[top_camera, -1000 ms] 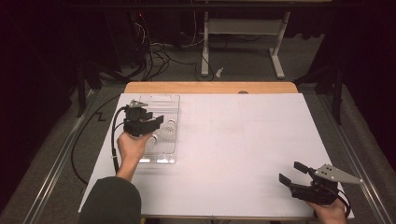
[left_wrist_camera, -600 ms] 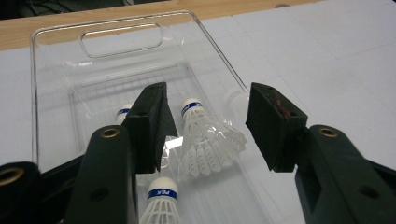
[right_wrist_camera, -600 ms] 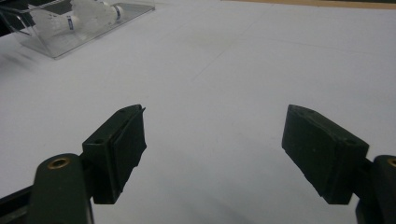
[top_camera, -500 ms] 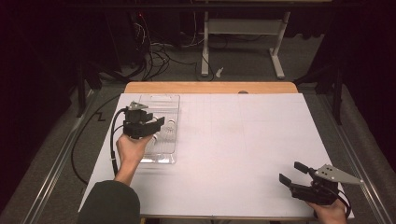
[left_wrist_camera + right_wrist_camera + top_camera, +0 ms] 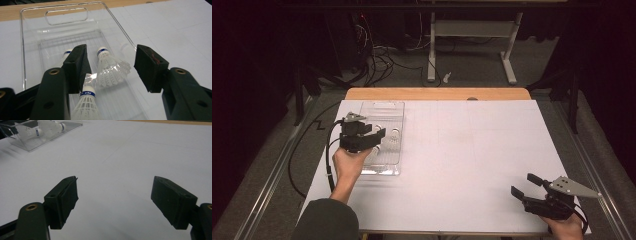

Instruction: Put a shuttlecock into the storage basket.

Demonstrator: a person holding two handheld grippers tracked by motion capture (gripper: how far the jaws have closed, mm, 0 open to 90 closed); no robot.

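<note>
Three shuttlecocks [image 5: 111, 70] lie on their sides in the clear tray [image 5: 75, 11], at the table's left. The left gripper [image 5: 111, 67] hangs over them, jaws just widening, gripping nothing. Best to lift straight up, clear of the feathers. The right gripper [image 5: 113, 202] rests well away from the tray, wide and empty.

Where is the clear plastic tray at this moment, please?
In the high view the clear plastic tray lies at the table's left side, near the far wooden edge, under the left tool; it holds shuttlecocks.
</note>
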